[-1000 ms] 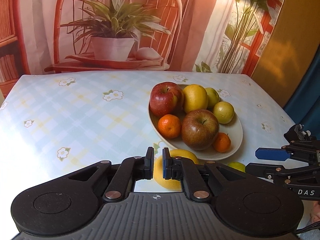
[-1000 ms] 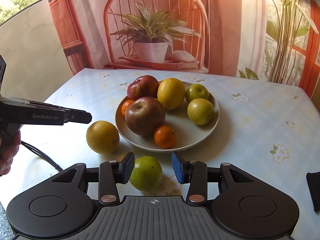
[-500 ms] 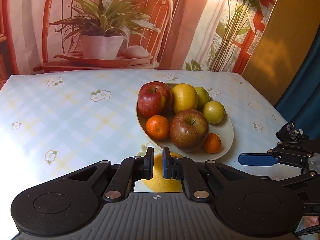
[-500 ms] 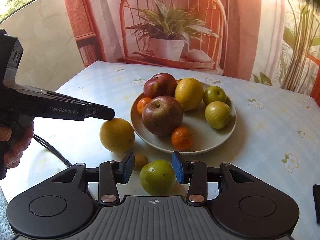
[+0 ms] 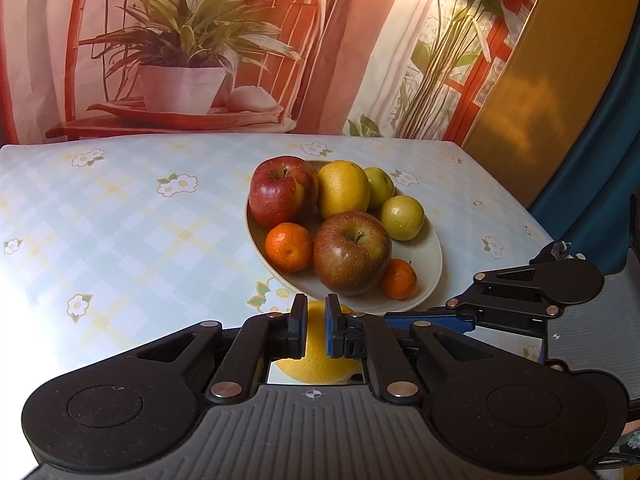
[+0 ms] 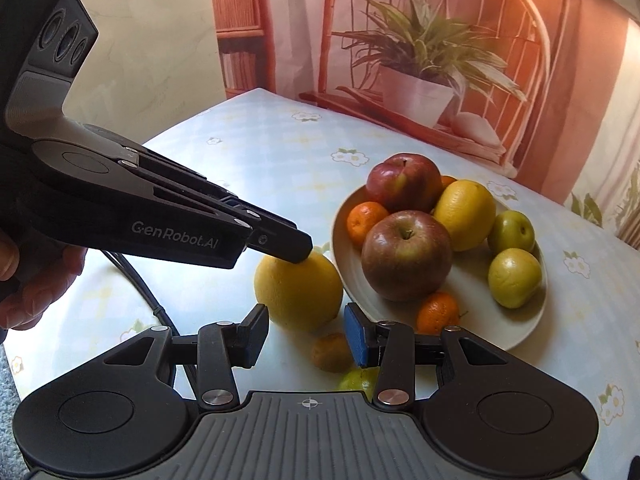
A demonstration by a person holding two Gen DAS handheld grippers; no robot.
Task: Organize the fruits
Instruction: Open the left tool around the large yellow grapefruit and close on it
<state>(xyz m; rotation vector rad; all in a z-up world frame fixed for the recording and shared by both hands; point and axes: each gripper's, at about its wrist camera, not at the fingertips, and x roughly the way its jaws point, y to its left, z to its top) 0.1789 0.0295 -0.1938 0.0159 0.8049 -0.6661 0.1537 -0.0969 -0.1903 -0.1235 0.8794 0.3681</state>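
Two grippers hovering by loose fruit beside a full plate

The left gripper (image 6: 298,250), jaws nearly closed and empty, is touching the top of a yellow orange (image 6: 298,290) lying on the table (image 5: 120,220) just beside the plate (image 6: 516,328). The right gripper (image 6: 306,334), jaws parted with nothing pinched, is pointing over a small brownish fruit (image 6: 331,353) and a green fruit (image 6: 358,380) lying near the orange. The plate is holding apples, citrus and green fruits.
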